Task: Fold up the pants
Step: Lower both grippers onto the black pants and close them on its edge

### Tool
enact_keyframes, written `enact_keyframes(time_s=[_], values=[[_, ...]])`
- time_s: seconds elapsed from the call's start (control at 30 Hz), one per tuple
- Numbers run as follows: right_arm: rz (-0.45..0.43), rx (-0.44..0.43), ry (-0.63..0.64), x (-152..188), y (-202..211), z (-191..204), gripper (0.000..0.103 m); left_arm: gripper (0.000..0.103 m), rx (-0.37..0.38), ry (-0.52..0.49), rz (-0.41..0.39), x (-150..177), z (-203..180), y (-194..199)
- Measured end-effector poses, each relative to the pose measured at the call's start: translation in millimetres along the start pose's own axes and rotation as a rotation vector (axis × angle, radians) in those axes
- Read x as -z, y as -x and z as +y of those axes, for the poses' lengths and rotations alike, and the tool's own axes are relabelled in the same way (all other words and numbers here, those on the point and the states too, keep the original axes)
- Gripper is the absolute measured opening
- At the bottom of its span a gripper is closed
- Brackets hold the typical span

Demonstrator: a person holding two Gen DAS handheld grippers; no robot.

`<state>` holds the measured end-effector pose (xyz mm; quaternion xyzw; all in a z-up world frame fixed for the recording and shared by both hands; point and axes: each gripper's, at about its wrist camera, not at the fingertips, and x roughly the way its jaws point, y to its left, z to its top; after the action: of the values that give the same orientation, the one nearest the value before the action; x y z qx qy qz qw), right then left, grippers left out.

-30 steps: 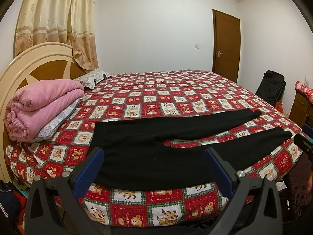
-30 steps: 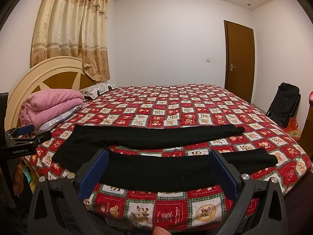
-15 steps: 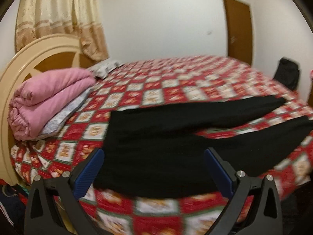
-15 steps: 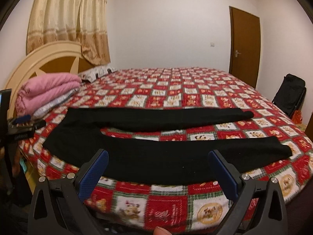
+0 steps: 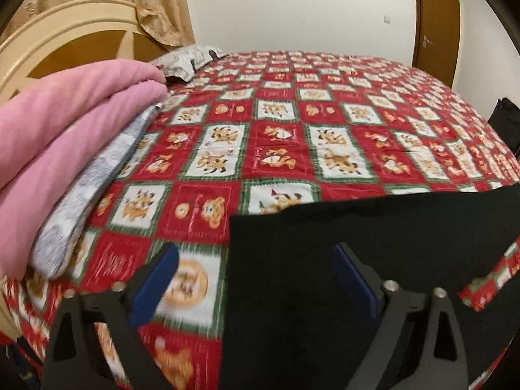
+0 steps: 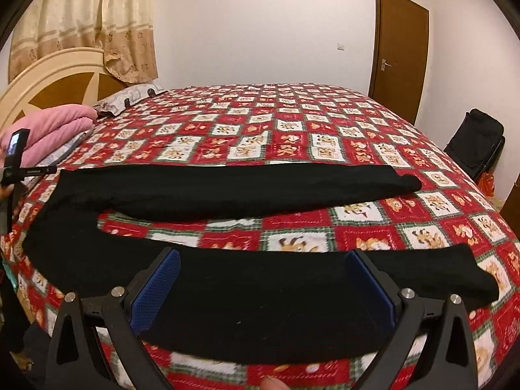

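Note:
Black pants [image 6: 227, 191] lie flat on the bed with the two legs spread apart, waist to the left and cuffs to the right. My right gripper [image 6: 261, 279] is open just above the near leg, around its middle. In the left wrist view the waist end of the pants [image 5: 325, 243] fills the lower right. My left gripper [image 5: 255, 276] is open, low over the waist's left edge. The left gripper's body also shows at the left edge of the right wrist view [image 6: 19, 169].
The bed has a red patchwork quilt [image 6: 292, 130]. A folded pink blanket [image 5: 65, 130] on a grey pillow sits by the cream headboard [image 5: 65, 39] on the left. A black bag [image 6: 477, 146] stands by the wall near the brown door [image 6: 399, 48].
Both grippers have moved forward and down toward the bed. The left one now sits close over the waist, the right one over the near leg. Both stay open.

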<state>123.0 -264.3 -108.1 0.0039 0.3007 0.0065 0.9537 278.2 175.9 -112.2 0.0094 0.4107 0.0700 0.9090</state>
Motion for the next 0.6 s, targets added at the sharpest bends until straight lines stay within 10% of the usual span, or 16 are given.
enact_keyframes(time_s=[0.53, 0.6], values=[[0.074, 0.066, -0.092, -36, -53, -83, 0.102, 0.041, 0.15, -0.049, 0.131, -13, 9, -77], [0.089, 0.081, -0.122, -47, -61, -106, 0.098, 0.023, 0.205, -0.04, 0.128, -15, 11, -76]])
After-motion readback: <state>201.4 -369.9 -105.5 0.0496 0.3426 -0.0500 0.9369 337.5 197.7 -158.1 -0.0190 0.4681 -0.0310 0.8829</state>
